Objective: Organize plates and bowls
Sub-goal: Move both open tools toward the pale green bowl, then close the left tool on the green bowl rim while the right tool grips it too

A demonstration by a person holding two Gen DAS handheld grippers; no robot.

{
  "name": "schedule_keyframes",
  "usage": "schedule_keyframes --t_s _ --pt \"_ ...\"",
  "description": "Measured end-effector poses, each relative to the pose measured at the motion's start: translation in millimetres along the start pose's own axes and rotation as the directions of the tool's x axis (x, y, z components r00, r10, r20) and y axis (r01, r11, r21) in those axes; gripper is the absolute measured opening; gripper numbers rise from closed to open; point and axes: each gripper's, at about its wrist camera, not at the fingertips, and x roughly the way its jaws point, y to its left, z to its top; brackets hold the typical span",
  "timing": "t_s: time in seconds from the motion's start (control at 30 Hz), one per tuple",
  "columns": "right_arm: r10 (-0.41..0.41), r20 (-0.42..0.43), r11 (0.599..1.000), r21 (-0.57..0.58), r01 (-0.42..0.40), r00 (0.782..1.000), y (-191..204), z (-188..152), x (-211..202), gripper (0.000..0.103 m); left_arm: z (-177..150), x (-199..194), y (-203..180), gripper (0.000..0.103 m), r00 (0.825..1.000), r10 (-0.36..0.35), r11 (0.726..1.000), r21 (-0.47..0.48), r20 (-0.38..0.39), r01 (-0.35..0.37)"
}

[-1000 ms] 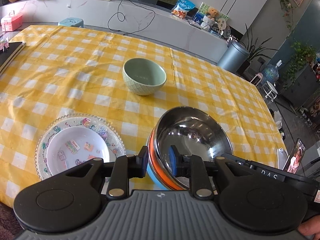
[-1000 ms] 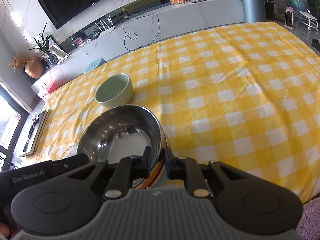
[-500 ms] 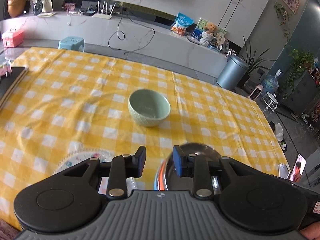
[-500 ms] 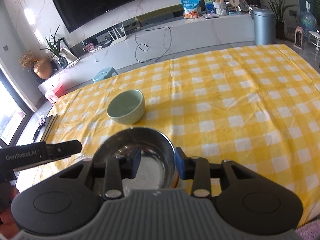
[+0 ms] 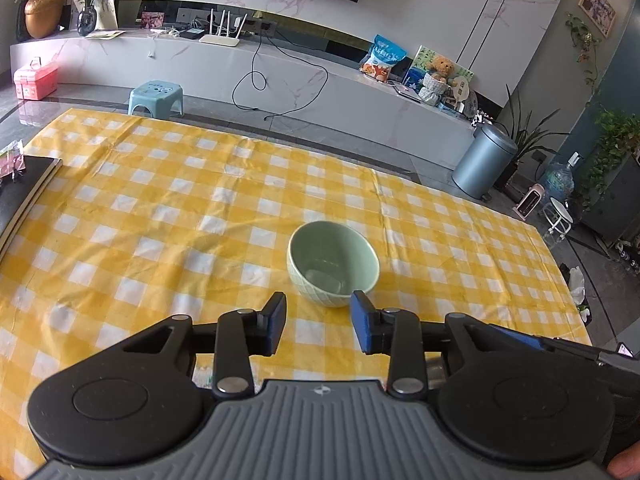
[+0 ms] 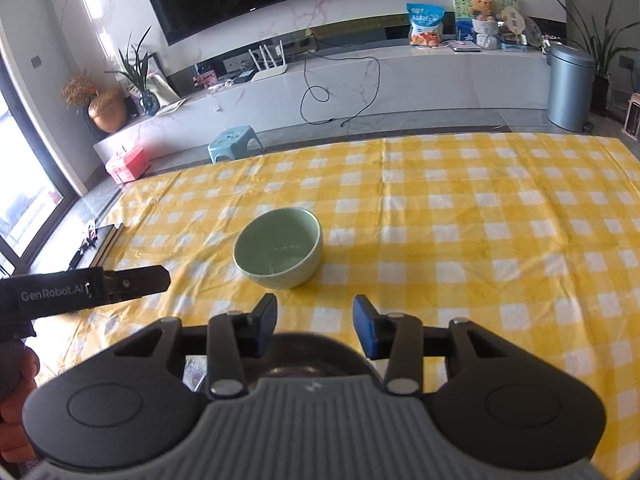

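One pale green ceramic bowl [image 5: 333, 263] sits alone at twelve o'clock on the yellow checked tablecloth [image 5: 160, 216], not yet stacked. My left gripper [image 5: 319, 325] and right gripper [image 6: 315, 326] both hang spread, empty. Steel bowl's rim [image 6: 320, 354] shows at six o'clock under my right.

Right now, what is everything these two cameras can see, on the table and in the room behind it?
Green bowl: one, pale green, upright and empty, mid-table.
Steel bowl: one, only its rim shows beneath the right gripper.
Tablecloth: one, yellow and white check, covering the table.
Dark book: one, black, at the table's left edge.
Stool: one, light blue, on the floor beyond the table.
Bin: one, grey-blue, on the floor at right.
Pink box: one, on the floor at far left.
Left gripper: one, black, fingers apart, empty.
Right gripper: one, black, fingers apart, empty.
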Motion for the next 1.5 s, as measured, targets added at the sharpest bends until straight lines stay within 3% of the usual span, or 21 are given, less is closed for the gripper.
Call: schedule_keyframes --t_s 0.23,0.63,0.8,1.07,1.23,1.5 --pt "0.022 -0.072 1.000 0.003 -0.022 0.997 -1 33 39 0.042 15 27 10 0.052 1.000 -0.014 0.999 -0.038 -0.001 0.014" --pt "0.074 -0.215 0.990 0.131 -0.046 0.974 -19 58 111 0.042 25 89 27 0.054 0.997 -0.023 0.993 -0.120 -0.080 0.013" --pt "0.069 -0.252 0.990 0.138 -0.035 0.965 -18 65 134 0.035 26 113 24 0.054 0.994 0.006 0.997 -0.082 -0.112 -0.015" --pt "0.045 -0.328 0.987 0.161 0.009 0.944 -18 69 166 0.020 30 143 22 0.036 0.984 0.025 0.997 -0.067 -0.179 -0.037" --pt "0.052 -0.351 0.987 0.161 0.005 0.935 -16 66 177 0.013 30 153 22 0.015 0.980 0.030 0.997 -0.064 -0.196 -0.044" --pt "0.042 -0.355 0.985 0.173 0.021 0.934 -15 64 176 0.011 29 149 21 0.011 0.983 0.026 0.997 -0.069 -0.180 -0.040"
